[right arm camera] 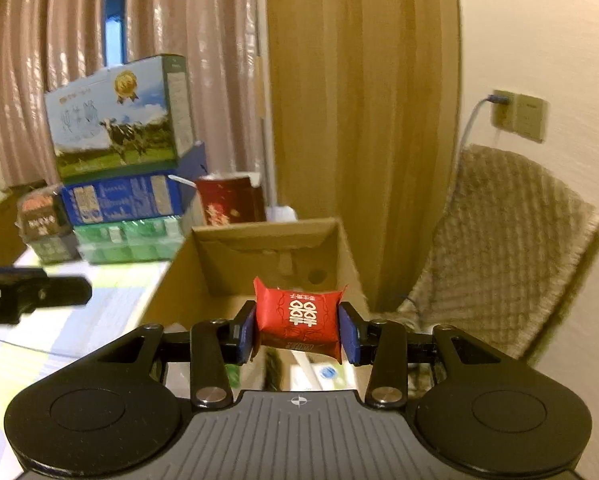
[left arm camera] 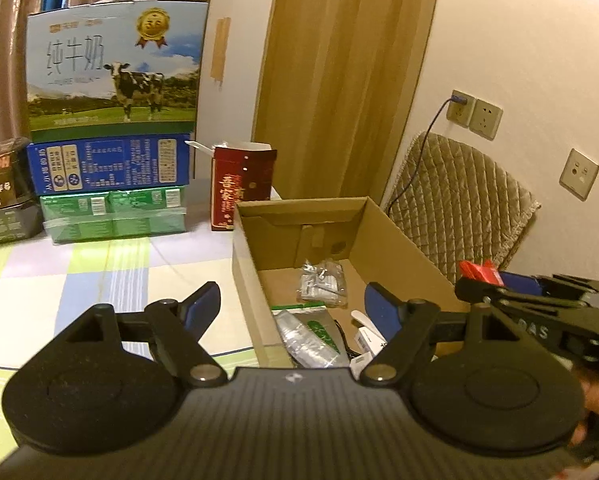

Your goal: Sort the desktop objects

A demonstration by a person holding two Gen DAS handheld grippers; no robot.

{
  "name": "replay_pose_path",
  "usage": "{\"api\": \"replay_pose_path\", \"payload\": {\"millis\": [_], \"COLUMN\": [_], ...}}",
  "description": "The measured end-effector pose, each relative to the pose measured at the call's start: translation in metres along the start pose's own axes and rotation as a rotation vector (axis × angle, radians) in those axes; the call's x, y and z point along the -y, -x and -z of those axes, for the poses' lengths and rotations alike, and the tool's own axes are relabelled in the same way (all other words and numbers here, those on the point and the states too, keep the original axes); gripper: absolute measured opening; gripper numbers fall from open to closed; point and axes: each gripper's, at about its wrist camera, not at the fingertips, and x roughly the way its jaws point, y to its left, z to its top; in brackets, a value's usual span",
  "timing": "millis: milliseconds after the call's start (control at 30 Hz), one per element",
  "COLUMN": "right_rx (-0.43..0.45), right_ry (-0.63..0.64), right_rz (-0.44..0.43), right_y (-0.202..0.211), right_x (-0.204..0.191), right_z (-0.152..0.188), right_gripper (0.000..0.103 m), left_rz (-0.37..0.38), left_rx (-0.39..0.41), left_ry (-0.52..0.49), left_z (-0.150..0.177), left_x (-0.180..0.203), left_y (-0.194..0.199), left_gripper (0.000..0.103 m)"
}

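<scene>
An open cardboard box (left arm camera: pixel 299 205) stands on the checked tablecloth (left arm camera: pixel 79 280). Inside it lie a silver sachet with a green label (left arm camera: pixel 311 336), a clear bag of small parts (left arm camera: pixel 323 284) and white packets (left arm camera: pixel 365 336). My left gripper (left arm camera: pixel 291 306) is open and empty, straddling the box's near left wall. In the right wrist view my right gripper (right arm camera: pixel 297 328) is shut on a red candy packet (right arm camera: pixel 297 316) with white characters, above the near end of the box (right arm camera: pixel 259 236). From the left wrist view the red packet (left arm camera: pixel 479 270) shows at the box's right rim.
Stacked milk cartons (left arm camera: pixel 115 68) over blue and green packs stand at the table's back left, with black boxes (left arm camera: pixel 3 192) beside them. A dark red carton (left arm camera: pixel 239 184) stands behind the box. A chair with a quilted cover (left arm camera: pixel 459 208) is at the right by the wall sockets (left arm camera: pixel 475 114).
</scene>
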Motion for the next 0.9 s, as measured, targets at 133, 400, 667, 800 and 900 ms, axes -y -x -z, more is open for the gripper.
{"api": "replay_pose_path", "payload": {"millis": [133, 400, 667, 800, 900], "right_rx": [0.015, 0.000, -0.082, -0.103, -0.115], "right_ry": [-0.023, -0.065, -0.088, -0.071, -0.058], "right_rz": [-0.024, -0.005, 0.020, 0.050, 0.062], "right_y": [-0.006, 0.032, 0.087, 0.115, 0.131], "right_x": [0.006, 0.014, 0.008, -0.001, -0.007], "right_z": [-0.009, 0.008, 0.036, 0.044, 0.048], "right_gripper": [0.073, 0.080, 0.095, 0.101, 0.101], "left_rz": [-0.009, -0.033, -0.059, -0.072, -0.065], "left_rx": [0.000, -0.021, -0.005, -0.006, -0.020], "left_ry": [0.017, 0.065, 0.101, 0.099, 0.093], "left_z": [0.004, 0.030, 0.059, 0.068, 0.074], "left_x": [-0.007, -0.020, -0.012, -0.002, 0.005], "left_y": [0.008, 0.030, 0.075, 0.096, 0.110], "left_gripper": [0.079, 0.091, 0.102, 0.102, 0.102]}}
